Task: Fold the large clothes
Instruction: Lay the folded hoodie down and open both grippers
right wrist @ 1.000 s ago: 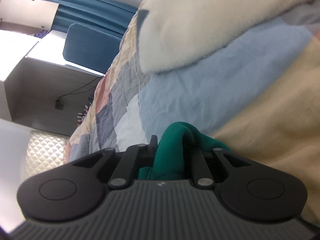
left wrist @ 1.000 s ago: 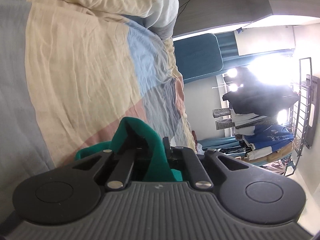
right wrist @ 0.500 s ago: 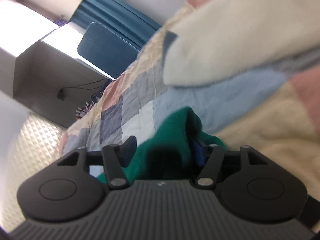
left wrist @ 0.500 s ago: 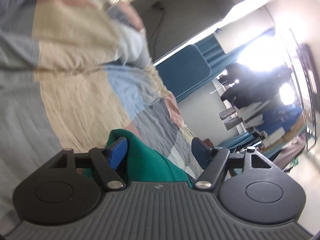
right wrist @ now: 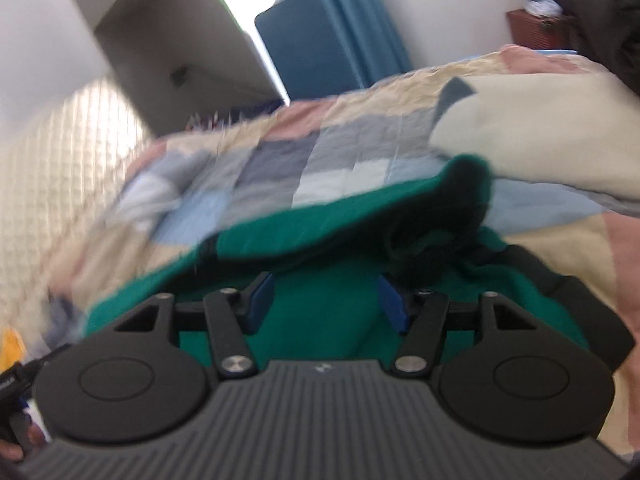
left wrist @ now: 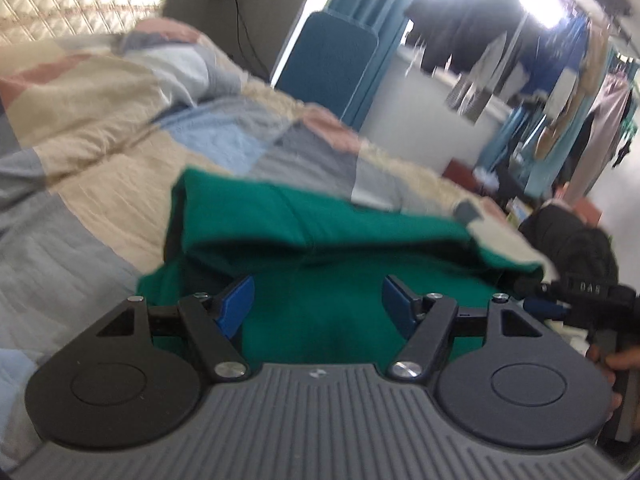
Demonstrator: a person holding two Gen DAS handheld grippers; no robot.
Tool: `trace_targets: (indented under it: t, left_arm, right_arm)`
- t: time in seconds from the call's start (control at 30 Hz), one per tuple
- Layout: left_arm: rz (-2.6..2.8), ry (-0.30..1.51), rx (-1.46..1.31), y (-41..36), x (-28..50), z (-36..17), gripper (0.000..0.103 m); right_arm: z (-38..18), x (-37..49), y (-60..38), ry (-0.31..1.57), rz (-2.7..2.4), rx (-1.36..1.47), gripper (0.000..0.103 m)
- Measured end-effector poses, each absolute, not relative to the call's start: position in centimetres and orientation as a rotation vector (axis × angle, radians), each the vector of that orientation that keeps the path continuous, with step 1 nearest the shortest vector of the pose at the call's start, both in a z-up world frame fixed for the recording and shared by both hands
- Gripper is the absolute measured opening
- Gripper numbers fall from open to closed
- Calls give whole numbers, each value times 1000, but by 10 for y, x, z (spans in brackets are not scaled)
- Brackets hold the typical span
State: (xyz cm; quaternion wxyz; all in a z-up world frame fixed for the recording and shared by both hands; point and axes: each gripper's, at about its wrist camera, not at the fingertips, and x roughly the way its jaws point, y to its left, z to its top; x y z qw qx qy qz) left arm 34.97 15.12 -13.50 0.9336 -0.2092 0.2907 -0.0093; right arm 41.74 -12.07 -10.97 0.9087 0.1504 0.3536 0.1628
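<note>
Green garment (left wrist: 320, 232) lies bunched on the patchwork bed (left wrist: 100, 184), at twelve o'clock from both grippers. Left gripper (left wrist: 318, 306) and right gripper (right wrist: 326, 300) hold their fingers spread, gripping nothing. Judged between folds; next needs fresh edge grasps.
</note>
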Motion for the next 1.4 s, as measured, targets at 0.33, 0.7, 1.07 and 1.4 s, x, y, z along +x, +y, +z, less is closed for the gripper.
trace_targets:
  t: [0.33, 0.7, 1.07, 1.4]
  left_arm:
    - [34, 608, -369, 155, 406, -162, 75]
    - [62, 534, -493, 185, 464, -180, 74]
    - [15, 461, -485, 178, 462, -162, 75]
    - [19, 521, -473, 170, 437, -160, 74]
  right_arm:
    - [-137, 473, -78, 755, 372, 161, 46]
    - [-168, 520, -63, 761, 392, 164, 47]
    - [-172, 526, -68, 715, 355, 205, 47]
    - [-145, 478, -59, 672, 388, 111, 47]
